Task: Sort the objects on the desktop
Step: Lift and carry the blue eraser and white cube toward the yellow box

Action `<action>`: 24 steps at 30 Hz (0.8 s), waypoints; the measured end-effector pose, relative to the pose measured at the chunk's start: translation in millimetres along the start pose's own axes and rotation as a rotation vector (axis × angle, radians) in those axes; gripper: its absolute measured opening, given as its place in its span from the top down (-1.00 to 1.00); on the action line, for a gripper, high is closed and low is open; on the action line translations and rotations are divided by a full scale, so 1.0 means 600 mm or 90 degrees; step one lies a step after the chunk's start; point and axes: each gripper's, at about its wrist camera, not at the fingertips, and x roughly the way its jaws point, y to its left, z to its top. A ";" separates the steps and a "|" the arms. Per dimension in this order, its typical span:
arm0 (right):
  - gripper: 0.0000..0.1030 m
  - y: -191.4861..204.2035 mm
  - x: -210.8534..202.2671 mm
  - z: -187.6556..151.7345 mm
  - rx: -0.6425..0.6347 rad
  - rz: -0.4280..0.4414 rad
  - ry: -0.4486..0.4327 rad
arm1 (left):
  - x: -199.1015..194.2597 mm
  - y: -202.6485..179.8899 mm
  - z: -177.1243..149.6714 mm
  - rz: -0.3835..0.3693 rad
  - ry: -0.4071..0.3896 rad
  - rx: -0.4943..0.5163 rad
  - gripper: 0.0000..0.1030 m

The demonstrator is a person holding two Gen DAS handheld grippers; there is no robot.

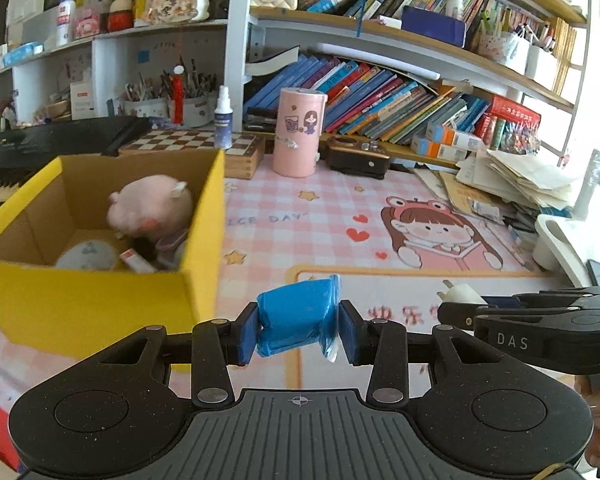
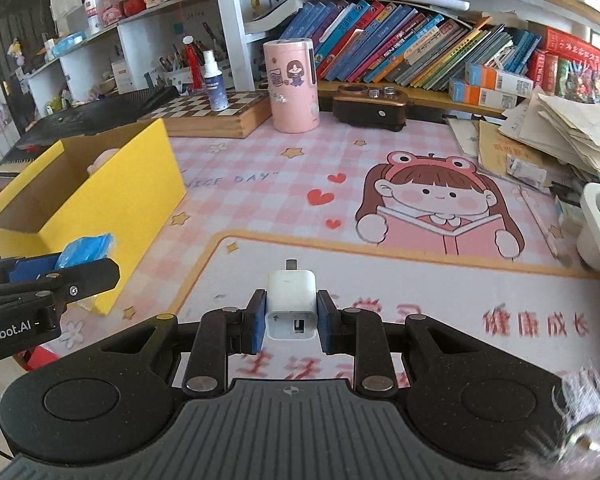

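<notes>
Blue roll is pinched by the left gripper at lower centre. White charger is clamped between the right gripper pads. Yellow box is seen at left.

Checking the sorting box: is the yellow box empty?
No, the yellow box already holds a pink plush toy and other small items.

Each view looks forward and downward along its own gripper, from close above a pink cartoon desk mat toward the bookshelf behind. The left wrist view sits nearer the yellow cardboard box and sees inside it; the right wrist view sits further right. Both share box, mat, pink canister and chessboard, and each catches the other gripper at its edge.
</notes>
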 end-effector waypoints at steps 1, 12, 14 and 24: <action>0.55 0.012 -0.006 -0.006 -0.002 -0.006 -0.002 | -0.009 0.010 -0.007 -0.002 0.001 0.001 0.22; 0.55 0.127 -0.058 -0.083 0.011 -0.028 0.022 | -0.090 0.102 -0.082 -0.002 0.031 -0.016 0.22; 0.55 0.147 -0.064 -0.098 0.014 -0.024 0.028 | -0.108 0.118 -0.093 0.003 0.030 -0.015 0.22; 0.55 0.241 -0.085 -0.151 0.001 0.022 0.055 | -0.174 0.175 -0.134 0.036 0.033 -0.033 0.22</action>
